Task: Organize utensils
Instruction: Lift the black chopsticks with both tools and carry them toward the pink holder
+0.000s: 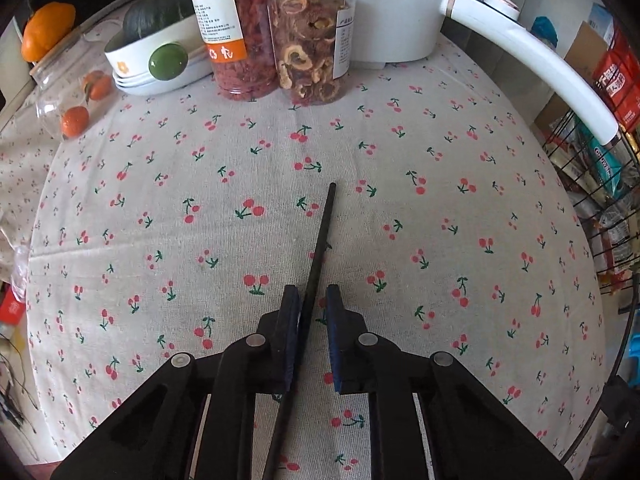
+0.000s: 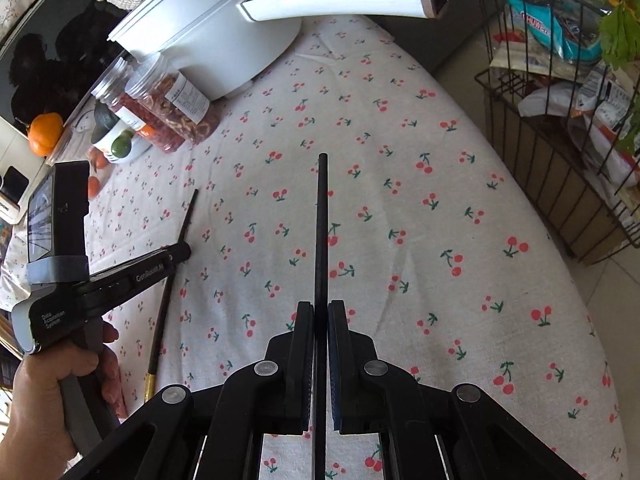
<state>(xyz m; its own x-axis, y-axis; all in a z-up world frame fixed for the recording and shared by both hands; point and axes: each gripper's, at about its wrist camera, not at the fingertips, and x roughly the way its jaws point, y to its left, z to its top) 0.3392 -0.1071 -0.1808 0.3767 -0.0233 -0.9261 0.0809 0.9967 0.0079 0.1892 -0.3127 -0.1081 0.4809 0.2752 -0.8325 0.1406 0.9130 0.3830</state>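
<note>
A black chopstick (image 1: 322, 232) lies on the cherry-print tablecloth (image 1: 460, 220) and runs between the fingers of my left gripper (image 1: 313, 292). It rests against the left pad, with a gap to the right pad, so the jaws are narrowly open around it. In the right wrist view this same chopstick (image 2: 164, 304) has a gold end near a hand (image 2: 48, 392), which holds the left gripper (image 2: 182, 250) tip-down over it. My right gripper (image 2: 321, 304) is shut on a second black chopstick (image 2: 322, 232), which points straight ahead above the cloth.
At the back stand a white pot (image 1: 396, 12) with a long handle (image 1: 532, 60), two jars of dried fruit (image 1: 312, 48), a bowl (image 1: 152, 60) with a squash, and a glass jar of oranges (image 1: 76, 96). A wire basket (image 2: 560, 168) of packets stands beyond the table's right edge.
</note>
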